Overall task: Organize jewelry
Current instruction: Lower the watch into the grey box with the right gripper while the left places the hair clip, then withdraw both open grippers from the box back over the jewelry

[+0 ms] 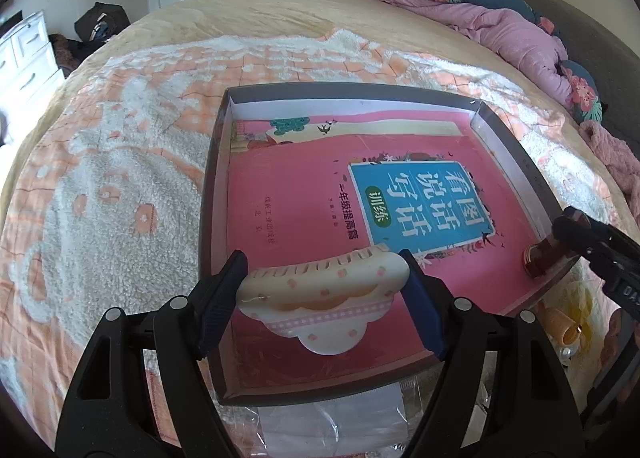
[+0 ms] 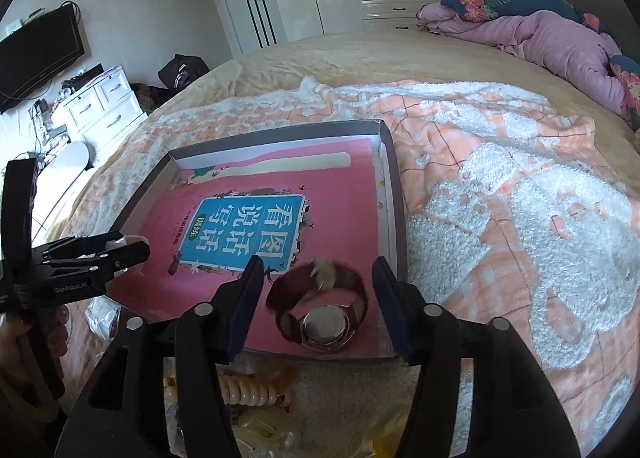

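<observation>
My left gripper is shut on a white cloud-shaped hair piece with pink dots, held by both ends just above the near edge of a shallow dark-rimmed tray. A pink book with a blue title panel fills the tray. In the right wrist view, a watch with a dark red strap lies on the book in the tray's near right corner. My right gripper stands open around it, and both pads are clear of the strap. The left gripper shows at the left there.
The tray rests on an orange and white fleece blanket on a bed. A spiral hair tie, pearl beads and plastic bags lie in front of the tray. A pink quilt is heaped at the far right.
</observation>
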The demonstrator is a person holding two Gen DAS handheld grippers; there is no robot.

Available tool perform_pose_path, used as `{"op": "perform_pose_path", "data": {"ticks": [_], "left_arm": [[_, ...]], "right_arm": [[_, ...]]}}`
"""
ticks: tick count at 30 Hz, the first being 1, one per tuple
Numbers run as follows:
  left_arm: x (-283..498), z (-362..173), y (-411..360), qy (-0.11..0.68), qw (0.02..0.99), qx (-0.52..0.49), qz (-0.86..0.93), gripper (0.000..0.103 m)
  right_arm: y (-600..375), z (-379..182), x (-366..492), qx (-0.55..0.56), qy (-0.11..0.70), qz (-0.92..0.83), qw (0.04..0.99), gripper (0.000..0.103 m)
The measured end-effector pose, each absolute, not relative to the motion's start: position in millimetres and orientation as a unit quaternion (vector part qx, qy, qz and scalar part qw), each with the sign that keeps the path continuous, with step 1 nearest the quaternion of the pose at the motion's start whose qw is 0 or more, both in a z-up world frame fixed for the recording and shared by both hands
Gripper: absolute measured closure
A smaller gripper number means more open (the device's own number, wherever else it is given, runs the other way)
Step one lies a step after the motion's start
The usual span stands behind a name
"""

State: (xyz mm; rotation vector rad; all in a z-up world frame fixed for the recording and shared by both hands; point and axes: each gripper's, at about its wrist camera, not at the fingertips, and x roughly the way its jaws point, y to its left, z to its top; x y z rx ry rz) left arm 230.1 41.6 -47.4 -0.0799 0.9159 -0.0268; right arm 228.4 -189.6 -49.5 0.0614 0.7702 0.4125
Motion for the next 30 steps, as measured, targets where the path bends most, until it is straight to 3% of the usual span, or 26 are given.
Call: {"op": "perform_pose_path", "data": {"ticks": [9, 11, 17, 23, 30], "left_arm": [[229.4, -47.7, 41.6, 0.442, 0.896, -0.042, -0.016, 0.035], [228.3, -45.1, 41.8, 0.438, 0.898, -0.043, -0.015, 0.02], [220.9, -32.4, 47.4, 0.424, 0.904, -0.055, -0.012, 0.019], [201.3, -5.2, 54.2, 0.394, 0.917, -0.067, -0.006, 0.009], [173.0, 28.0, 58.1, 0.355, 0.931, -0.078, -0.006, 0.009]], "right_arm": [[-209.9, -27.0, 208.3, 0.056, 0.336, 0.19, 0.921, 0.014], [-214.7, -24.3, 204.9, 0.06, 0.334, 0.188, 0.922, 0.013], [-223.3, -18.2, 195.4, 0.071, 0.329, 0.186, 0.923, 0.01], [-227.2, -8.7, 185.5, 0.073, 0.32, 0.187, 0.926, 0.009], [-229.1, 8.3, 170.9, 0.072, 0.303, 0.19, 0.931, 0.009]]}}
